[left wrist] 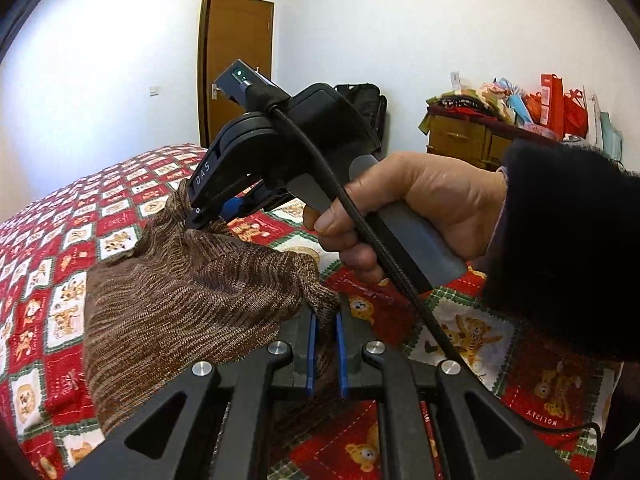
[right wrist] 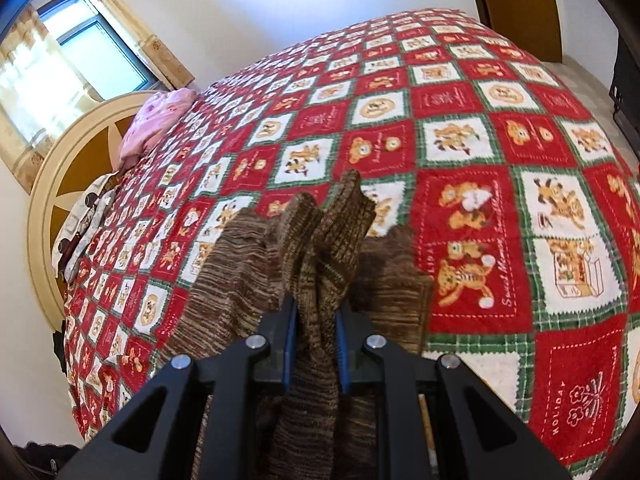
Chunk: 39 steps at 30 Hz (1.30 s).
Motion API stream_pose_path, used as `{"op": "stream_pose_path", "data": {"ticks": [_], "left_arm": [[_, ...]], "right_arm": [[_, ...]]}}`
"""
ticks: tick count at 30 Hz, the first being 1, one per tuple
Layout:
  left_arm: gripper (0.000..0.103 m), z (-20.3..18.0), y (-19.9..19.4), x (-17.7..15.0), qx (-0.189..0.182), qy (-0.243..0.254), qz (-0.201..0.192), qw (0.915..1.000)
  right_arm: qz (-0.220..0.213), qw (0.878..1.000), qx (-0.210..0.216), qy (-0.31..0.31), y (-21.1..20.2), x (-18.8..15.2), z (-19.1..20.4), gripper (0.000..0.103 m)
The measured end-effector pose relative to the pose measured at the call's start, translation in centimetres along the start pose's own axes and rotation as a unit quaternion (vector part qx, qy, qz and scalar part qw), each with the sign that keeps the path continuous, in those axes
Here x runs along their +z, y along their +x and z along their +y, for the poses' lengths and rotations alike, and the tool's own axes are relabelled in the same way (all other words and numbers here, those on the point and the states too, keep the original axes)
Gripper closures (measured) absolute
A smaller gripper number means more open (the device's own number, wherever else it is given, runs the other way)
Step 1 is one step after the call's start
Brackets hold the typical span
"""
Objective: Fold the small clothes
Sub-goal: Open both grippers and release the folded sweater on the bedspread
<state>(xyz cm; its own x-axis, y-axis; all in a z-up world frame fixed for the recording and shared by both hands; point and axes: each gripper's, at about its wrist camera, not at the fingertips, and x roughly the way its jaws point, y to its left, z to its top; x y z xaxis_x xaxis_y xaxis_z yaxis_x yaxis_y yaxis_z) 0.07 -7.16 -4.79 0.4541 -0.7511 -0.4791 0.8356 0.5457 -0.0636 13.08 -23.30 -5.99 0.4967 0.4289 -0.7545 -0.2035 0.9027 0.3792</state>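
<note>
A brown striped knitted garment (left wrist: 180,292) hangs stretched between both grippers above the bed. My left gripper (left wrist: 325,322) is shut on one ribbed edge of it, the cloth bunched between the blue pads. My right gripper (left wrist: 218,216) shows in the left wrist view, held by a hand, shut on another edge higher up and further from me. In the right wrist view the right gripper (right wrist: 316,320) pinches a thick fold of the garment (right wrist: 320,240), which rises past the fingertips and drapes below.
A red, white and green patchwork bedspread (right wrist: 460,120) with bear pictures covers the bed. A pink pillow (right wrist: 156,120) and a round headboard (right wrist: 60,184) are at the far end. A brown door (left wrist: 236,60) and a cluttered wooden dresser (left wrist: 464,140) stand by the wall.
</note>
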Motion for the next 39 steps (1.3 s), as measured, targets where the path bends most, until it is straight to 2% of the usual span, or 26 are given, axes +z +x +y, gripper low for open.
{"op": "stream_pose_path", "data": {"ticks": [11, 16, 17, 19, 20, 21, 23, 25, 28, 30, 32, 34, 37, 39], "left_arm": [[0.095, -0.2, 1.6, -1.1, -0.012, -0.008, 0.040, 0.9991], [0.094, 0.2, 0.8, -1.8, -0.029, -0.025, 0.065, 0.9971], [0.091, 0.7, 0.3, -2.0, -0.043, -0.041, 0.076, 0.9953], [0.067, 1.4, -0.5, -2.6, -0.061, -0.066, 0.094, 0.9916], [0.047, 1.9, -1.2, -3.1, -0.062, -0.076, 0.099, 0.9902], [0.041, 2.2, -2.2, -3.5, -0.056, -0.079, 0.092, 0.9910], [0.041, 2.6, -3.7, -4.1, -0.042, -0.075, 0.079, 0.9931], [0.041, 3.5, -4.9, -4.6, -0.031, -0.089, 0.075, 0.9928], [0.041, 5.5, -6.7, -5.3, 0.010, -0.127, 0.071, 0.9894], [0.041, 7.4, -7.8, -5.8, 0.044, -0.163, 0.065, 0.9834], [0.041, 9.5, -8.4, -6.0, 0.077, -0.210, 0.062, 0.9727], [0.041, 11.4, -8.5, -5.7, 0.109, -0.239, 0.060, 0.9630], [0.041, 13.2, -7.9, -5.6, 0.149, -0.258, 0.085, 0.9508], [0.041, 13.6, -7.4, -6.0, 0.166, -0.262, 0.093, 0.9462]], "right_arm": [[0.012, 0.999, 0.024, 0.042, 1.5, -1.3, -4.0, 0.081], [0.004, 0.997, 0.028, 0.078, 0.3, -1.8, -5.5, 0.059], [-0.001, 0.996, 0.020, 0.082, -0.4, -1.8, -5.6, 0.057], [-0.021, 0.997, -0.011, 0.078, -2.3, -1.9, -5.6, 0.056], [-0.033, 0.996, -0.041, 0.071, -3.5, -2.1, -5.4, 0.056], [-0.042, 0.995, -0.062, 0.065, -4.3, -2.2, -5.2, 0.056], [-0.065, 0.992, -0.092, 0.049, -6.6, -2.8, -4.0, 0.058], [-0.074, 0.993, -0.087, 0.030, -8.4, -3.9, -2.3, 0.059], [-0.076, 0.992, -0.097, -0.003, -9.9, -6.3, 0.7, 0.059], [-0.075, 0.992, -0.094, -0.031, -10.3, -7.7, 3.0, 0.059], [-0.067, 0.991, -0.100, -0.055, -9.7, -8.6, 4.9, 0.064], [-0.051, 0.992, -0.085, -0.072, -8.0, -8.4, 5.9, 0.075], [-0.026, 0.995, -0.077, -0.063, -5.8, -8.9, 6.2, 0.083], [-0.015, 0.995, -0.076, -0.065, -5.2, -9.9, 6.1, 0.083]]}}
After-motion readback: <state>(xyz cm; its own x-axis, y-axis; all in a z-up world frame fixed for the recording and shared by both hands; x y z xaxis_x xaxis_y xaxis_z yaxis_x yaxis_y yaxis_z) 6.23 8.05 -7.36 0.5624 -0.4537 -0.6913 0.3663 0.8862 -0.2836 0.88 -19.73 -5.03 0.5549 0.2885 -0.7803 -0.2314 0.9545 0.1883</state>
